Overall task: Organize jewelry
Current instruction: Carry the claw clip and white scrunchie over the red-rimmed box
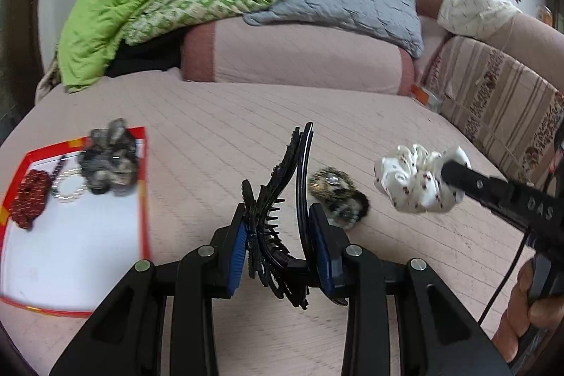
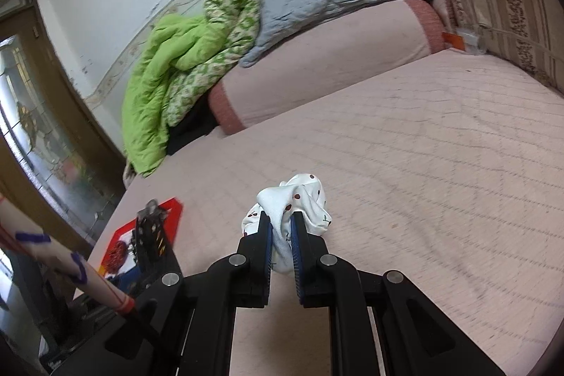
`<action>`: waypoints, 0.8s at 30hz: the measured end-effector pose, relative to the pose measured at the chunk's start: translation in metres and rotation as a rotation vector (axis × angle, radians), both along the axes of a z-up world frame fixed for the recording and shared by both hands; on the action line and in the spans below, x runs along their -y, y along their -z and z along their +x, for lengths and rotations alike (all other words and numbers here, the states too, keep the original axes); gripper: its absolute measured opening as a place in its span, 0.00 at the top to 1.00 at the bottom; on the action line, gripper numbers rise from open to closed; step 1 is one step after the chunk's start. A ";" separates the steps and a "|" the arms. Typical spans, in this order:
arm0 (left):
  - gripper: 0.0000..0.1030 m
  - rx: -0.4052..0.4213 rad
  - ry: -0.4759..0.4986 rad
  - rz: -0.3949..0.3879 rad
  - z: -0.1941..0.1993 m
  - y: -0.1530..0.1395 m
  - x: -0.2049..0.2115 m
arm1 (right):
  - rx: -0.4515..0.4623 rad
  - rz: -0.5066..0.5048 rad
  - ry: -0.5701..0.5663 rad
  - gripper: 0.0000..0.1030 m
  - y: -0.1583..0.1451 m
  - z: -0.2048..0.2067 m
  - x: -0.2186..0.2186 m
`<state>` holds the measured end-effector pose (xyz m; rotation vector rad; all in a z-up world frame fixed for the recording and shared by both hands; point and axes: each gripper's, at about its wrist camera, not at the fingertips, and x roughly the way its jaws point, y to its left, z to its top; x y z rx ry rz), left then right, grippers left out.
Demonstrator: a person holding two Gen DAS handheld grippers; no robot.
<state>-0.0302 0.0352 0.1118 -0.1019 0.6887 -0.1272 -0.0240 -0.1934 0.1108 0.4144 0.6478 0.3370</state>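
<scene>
Holding a black hair clip, the left gripper is pinching it between both pads near the middle of the left view, above the pink bed. The right gripper is squeezing a white scrunchie well above the bed, to the right of the clip.

Risks, biggest first. The clip is sitting springy and curved between the pads, with its prongs spreading far past them; I judge it is liable to twist or pop out if the grip is loosening on the way to the tray. The scrunchie is being held by only a fold of cloth, so it could be slipping free or snagging on the clip's teeth if the two grippers are crossing paths. The tray's far end is already crowded, so dropping another piece there could be knocking things over its red edge.

Counting: one tray lying at the left; on it one grey scrunchie, one red scrunchie and one pearl bracelet, with something dark beside the bracelet that is too blurred to name. One leopard scrunchie is lying on the bed, just right of the clip. One black clip, one white scrunchie, two grippers.
</scene>
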 end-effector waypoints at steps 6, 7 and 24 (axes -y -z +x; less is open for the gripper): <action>0.68 0.018 -0.075 -0.012 -0.012 -0.007 -0.041 | 0.006 -0.008 -0.053 0.89 -0.001 -0.007 -0.033; 0.68 0.020 -0.087 -0.017 -0.015 -0.007 -0.049 | 0.004 -0.008 -0.058 0.89 -0.001 -0.008 -0.037; 0.68 0.041 -0.243 -0.107 -0.042 -0.014 -0.164 | -0.046 0.062 -0.193 0.89 -0.003 -0.025 -0.129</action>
